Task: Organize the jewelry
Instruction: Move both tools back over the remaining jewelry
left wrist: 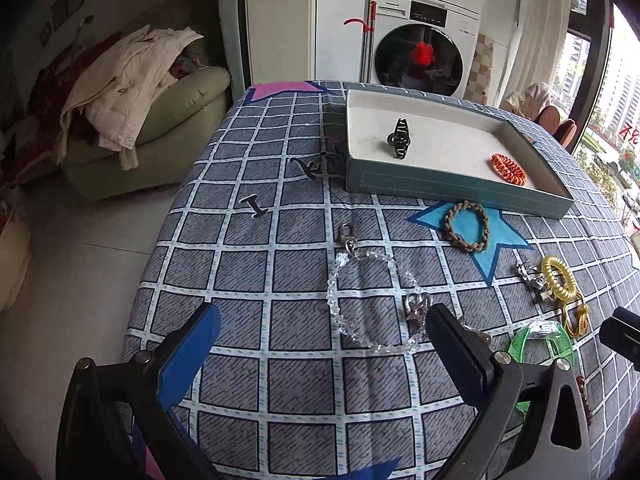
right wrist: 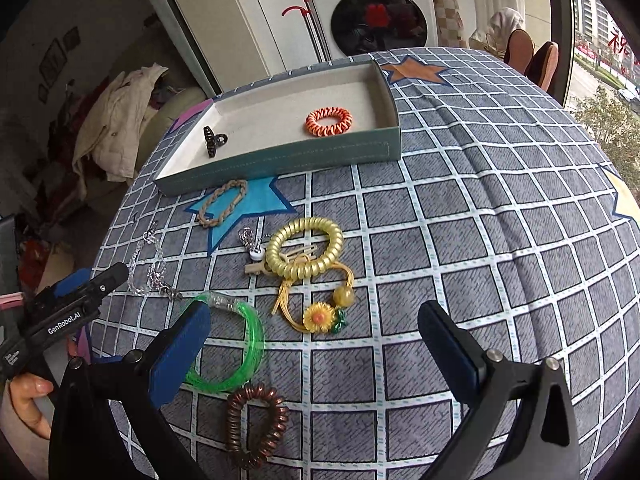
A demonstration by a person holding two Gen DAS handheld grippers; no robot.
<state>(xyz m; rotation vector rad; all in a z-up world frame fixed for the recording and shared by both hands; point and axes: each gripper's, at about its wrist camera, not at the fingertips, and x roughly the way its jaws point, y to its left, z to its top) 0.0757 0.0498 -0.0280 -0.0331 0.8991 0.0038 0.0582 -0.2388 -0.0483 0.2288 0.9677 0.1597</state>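
Grey checked cloth covers the table (right wrist: 500, 240), and its soft folds could snag a fingertip dragged low. Beyond both grippers, at the far side, sits the shallow teal tray with a pale lining (right wrist: 280, 158), already holding a black claw clip (right wrist: 214, 141) and an orange coiled hair tie (right wrist: 329, 121). The right gripper (right wrist: 316, 350) stands wide and empty; just ahead of its left finger lies the green translucent bangle (right wrist: 240, 344), with the yellow spiral hair tie (right wrist: 305, 251) and its sunflower-charm cord (right wrist: 320, 317) further ahead. These overlap, so one grab may drag neighbours along. The left gripper (left wrist: 324, 344) is also spread wide, empty, above the clear crystal bead bracelet (left wrist: 360, 300), which could slip between pads or trail its chain.
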